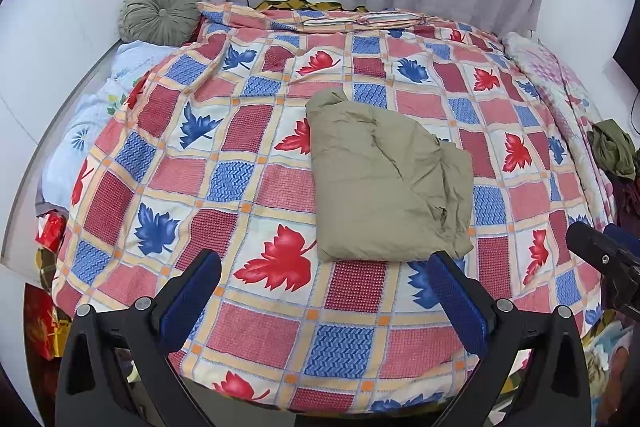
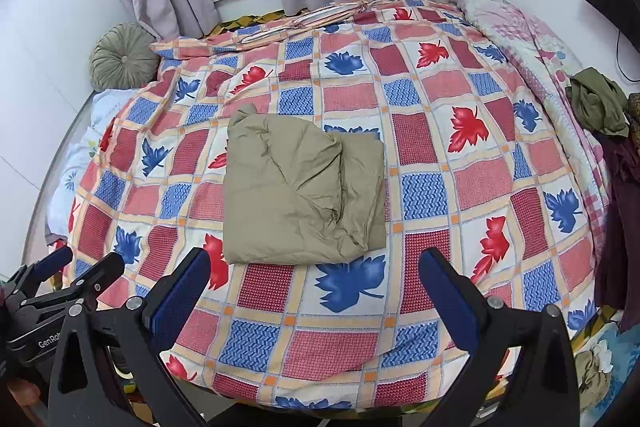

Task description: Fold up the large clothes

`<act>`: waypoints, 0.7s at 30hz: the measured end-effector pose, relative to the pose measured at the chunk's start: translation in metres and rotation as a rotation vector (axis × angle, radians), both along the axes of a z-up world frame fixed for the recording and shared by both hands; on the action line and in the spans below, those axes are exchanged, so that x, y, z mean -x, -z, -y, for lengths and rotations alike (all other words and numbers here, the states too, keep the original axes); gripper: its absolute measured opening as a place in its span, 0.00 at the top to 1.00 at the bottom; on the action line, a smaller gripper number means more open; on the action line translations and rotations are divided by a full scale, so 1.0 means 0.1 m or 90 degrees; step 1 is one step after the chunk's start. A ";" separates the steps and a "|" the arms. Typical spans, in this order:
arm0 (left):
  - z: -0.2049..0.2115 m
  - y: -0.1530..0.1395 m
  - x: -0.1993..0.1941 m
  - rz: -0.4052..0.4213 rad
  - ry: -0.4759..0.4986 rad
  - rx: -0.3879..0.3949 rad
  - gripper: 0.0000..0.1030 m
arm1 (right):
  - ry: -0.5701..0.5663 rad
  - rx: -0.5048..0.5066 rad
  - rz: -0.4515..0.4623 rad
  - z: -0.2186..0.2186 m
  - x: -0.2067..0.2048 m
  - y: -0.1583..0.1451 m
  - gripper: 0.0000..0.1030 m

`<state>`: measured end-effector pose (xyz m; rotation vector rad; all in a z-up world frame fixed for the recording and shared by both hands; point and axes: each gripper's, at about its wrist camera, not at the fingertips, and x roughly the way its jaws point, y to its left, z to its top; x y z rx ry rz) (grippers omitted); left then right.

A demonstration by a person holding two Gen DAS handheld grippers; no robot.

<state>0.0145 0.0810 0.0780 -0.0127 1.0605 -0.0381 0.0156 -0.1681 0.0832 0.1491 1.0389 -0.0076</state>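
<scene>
Folded khaki garment [image 1: 384,179] at mid-bed, both tongs spread and empty.

Lying on the leaf-patterned quilt [image 1: 256,331] slightly near of centre, the garment forms a rough rectangle whose long axis runs near to far, with a narrower lobe at its far end. Its upper layer is folded diagonally, leaving a lower layer exposed along the right side. Soft, puffy and probably light, it should sag and shift if lifted by one corner; the straight near edge looks the firmest hold, taken at both corners. Left gripper [image 1: 324,291] and right gripper [image 2: 316,291] hang over the near quilt, jaws wide apart, touching nothing. Unfolded clothes [image 2: 600,103] lie at the far right edge.
</scene>
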 end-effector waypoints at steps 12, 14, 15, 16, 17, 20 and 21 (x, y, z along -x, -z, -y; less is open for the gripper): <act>0.00 0.02 0.00 -0.003 0.000 -0.001 0.00 | 0.002 0.000 -0.001 -0.02 0.02 -0.01 0.00; 0.00 0.02 0.00 -0.004 -0.001 -0.001 0.00 | 0.003 0.000 0.000 -0.02 0.01 0.00 0.00; 0.00 0.02 0.00 -0.004 -0.001 -0.001 0.00 | 0.001 -0.001 -0.001 -0.02 0.01 0.00 0.00; 0.00 0.02 0.01 -0.004 -0.002 -0.001 0.00 | 0.001 -0.002 -0.001 -0.02 0.01 0.00 0.00; 0.00 0.02 -0.01 -0.003 -0.002 -0.001 0.00 | 0.001 -0.001 -0.001 -0.02 0.01 0.00 0.00; 0.00 0.02 0.00 -0.004 -0.002 -0.001 0.00 | 0.001 -0.001 -0.001 -0.02 0.01 -0.01 0.00; 0.00 0.02 0.00 -0.004 -0.002 -0.001 0.00 | 0.001 -0.001 -0.001 -0.02 0.00 0.00 0.00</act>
